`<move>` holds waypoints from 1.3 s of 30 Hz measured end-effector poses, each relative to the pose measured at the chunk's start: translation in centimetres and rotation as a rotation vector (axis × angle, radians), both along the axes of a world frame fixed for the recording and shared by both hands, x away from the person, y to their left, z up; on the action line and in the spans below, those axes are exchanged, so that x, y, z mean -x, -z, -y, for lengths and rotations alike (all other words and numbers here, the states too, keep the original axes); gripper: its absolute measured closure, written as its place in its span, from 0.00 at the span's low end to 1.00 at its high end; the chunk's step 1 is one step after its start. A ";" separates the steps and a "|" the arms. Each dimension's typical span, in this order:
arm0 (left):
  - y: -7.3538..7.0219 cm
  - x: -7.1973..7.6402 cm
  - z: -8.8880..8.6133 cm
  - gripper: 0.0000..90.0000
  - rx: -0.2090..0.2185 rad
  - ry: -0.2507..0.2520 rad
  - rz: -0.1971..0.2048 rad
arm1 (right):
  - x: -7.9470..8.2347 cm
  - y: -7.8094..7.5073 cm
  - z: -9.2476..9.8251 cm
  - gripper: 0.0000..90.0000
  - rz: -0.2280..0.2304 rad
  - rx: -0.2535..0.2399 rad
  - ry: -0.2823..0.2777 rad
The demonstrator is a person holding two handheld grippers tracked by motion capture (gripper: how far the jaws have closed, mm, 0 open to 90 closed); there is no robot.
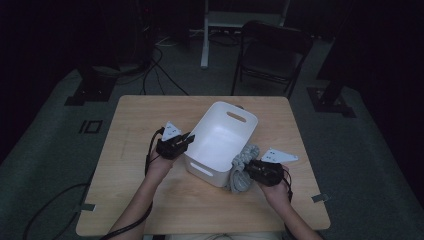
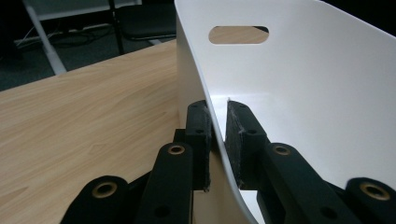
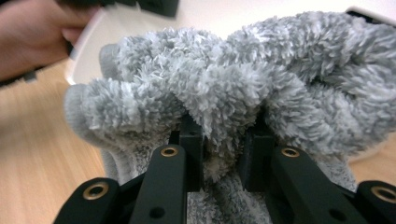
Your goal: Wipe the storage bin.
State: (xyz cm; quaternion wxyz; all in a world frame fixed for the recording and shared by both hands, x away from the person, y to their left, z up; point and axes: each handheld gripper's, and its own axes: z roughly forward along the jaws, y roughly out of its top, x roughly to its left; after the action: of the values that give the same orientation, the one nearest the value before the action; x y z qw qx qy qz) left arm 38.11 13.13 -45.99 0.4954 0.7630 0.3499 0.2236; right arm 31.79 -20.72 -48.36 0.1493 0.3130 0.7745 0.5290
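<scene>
On a wood table (image 1: 150, 210) in a dark room, L gripper (image 1: 184, 142) clamps the white bin's (image 1: 220, 135) wall to steady it while R gripper (image 1: 251, 170) pinches a grey towel (image 1: 240, 172) beside it, apparently for loading.

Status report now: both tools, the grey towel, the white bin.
Left tool clamped on white bin wall. Right tool pinching grey towel, jaws closing into the pile. Towel beside bin, outside. Nothing in the way.

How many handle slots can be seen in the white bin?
2: one handle slot is in the far end wall of the white bin, the other handle slot in the near end wall, facing the person. The long side walls show none.
</scene>
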 end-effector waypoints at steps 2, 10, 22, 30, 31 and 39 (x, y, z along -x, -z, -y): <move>-0.1 0.0 0.1 0.89 -0.004 -0.001 -0.004 | -0.5 0.7 0.0 0.83 -0.030 0.012 0.005; -0.1 -0.1 0.2 0.88 -0.012 -0.003 -0.008 | -2.0 3.3 0.4 0.82 -0.116 0.054 0.025; 0.0 0.0 0.2 0.88 -0.003 -0.027 -0.003 | -3.0 4.8 0.4 0.82 -0.177 0.100 0.045; 0.0 -0.2 0.0 0.88 0.006 -0.017 -0.002 | -2.2 0.8 1.4 0.81 -0.068 -0.013 0.035; 0.0 -0.3 0.0 0.88 0.001 -0.006 -0.001 | -2.3 -0.2 1.8 0.81 -0.039 -0.039 0.035; -0.1 -0.3 0.3 0.88 -0.014 0.015 0.002 | -3.3 0.6 1.8 0.81 -0.047 -0.062 0.072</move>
State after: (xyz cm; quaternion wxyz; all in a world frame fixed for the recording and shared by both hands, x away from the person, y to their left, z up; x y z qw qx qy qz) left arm 38.40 12.86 -45.91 0.4923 0.7688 0.3420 0.2229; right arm 35.05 -22.55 -48.97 0.1402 0.3574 0.7494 0.5395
